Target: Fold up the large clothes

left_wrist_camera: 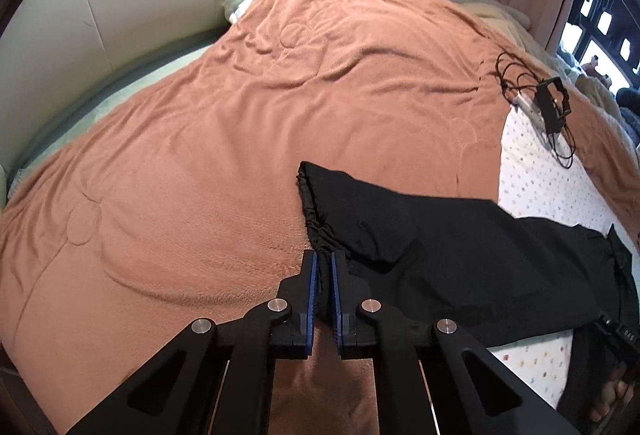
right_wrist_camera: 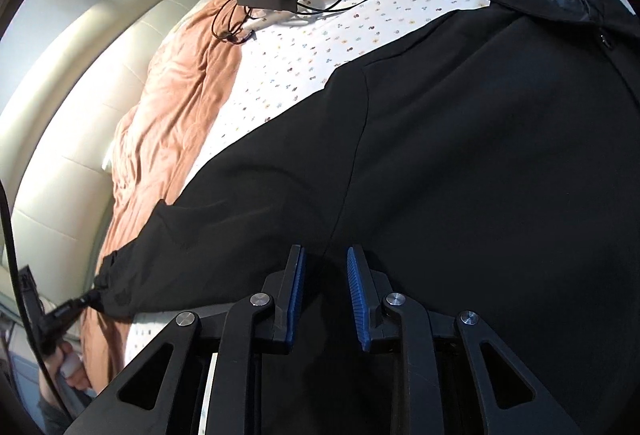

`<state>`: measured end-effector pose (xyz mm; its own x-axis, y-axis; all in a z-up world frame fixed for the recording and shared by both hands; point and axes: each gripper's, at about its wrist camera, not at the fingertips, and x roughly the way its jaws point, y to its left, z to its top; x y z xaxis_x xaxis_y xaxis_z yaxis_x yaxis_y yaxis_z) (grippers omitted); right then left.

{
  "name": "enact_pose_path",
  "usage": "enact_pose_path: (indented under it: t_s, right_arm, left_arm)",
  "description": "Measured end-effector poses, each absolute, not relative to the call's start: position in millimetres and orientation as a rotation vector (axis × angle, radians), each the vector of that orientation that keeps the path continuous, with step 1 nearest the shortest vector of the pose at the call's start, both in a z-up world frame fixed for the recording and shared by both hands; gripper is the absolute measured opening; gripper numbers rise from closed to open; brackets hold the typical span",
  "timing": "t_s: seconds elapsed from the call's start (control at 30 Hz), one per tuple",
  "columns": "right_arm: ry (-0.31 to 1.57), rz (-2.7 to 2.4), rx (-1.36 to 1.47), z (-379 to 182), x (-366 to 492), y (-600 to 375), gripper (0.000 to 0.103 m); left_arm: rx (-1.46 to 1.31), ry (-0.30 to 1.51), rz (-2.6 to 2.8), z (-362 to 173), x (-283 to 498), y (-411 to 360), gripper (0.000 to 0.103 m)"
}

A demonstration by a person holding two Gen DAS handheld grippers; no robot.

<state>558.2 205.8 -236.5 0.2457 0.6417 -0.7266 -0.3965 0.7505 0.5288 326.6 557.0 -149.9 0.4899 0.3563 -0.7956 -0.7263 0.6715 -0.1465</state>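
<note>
Black jacket spread flat on bed, across white dotted sheet and orange blanket. Left claw pinches sleeve cuff. Right claw part-open, pads straddling jacket fabric; grip unclear.

Left gripper: matte black plastic linkage arms, triangular cut-outs in outer arms, four round silver pivot screws, ribbed blue pads lining inner faces of both fingers.

Right gripper: same build, black arms, four silver pivots, triangular cut-outs, blue ridged pads.

Seen from right wrist, left gripper body black, thin black cable running along it, hand below on grip; sleeve too dark to tell.
</note>
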Motion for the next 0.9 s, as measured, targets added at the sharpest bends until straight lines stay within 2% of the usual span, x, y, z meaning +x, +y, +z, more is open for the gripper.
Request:
enact_pose_path:
  t_s: [0.27, 0.33, 0.37, 0.4, 0.47, 0.67, 0.9]
  right_arm:
    - [1.065, 0.695, 0.215, -173, 531, 164, 0.025]
    - [1.041, 0.688, 0.215, -153, 517, 146, 0.028]
    - [1.025, 0.684, 0.227, -145, 510, 137, 0.037]
    - [1.004, 0.669, 0.242, -134, 499, 123, 0.053]
    - [0.96, 0.64, 0.262, -115, 474, 106, 0.068]
    - [0.88, 0.578, 0.321, -80, 423, 63, 0.069]
    - [0.801, 0.49, 0.361, -52, 397, 13, 0.069]
  left_arm:
    - [-0.474, 0.654, 0.573, -45, 322, 511, 0.005]
    - [-0.448, 0.621, 0.539, -19, 323, 492, 0.005]
    - [-0.432, 0.604, 0.52, -5, 325, 481, 0.005]
    - [-0.42, 0.587, 0.502, 9, 326, 471, 0.004]
    - [-0.406, 0.552, 0.456, 36, 327, 450, 0.004]
    - [-0.347, 0.489, 0.355, 105, 335, 388, 0.004]
    - [-0.269, 0.466, 0.264, 153, 352, 312, 0.004]
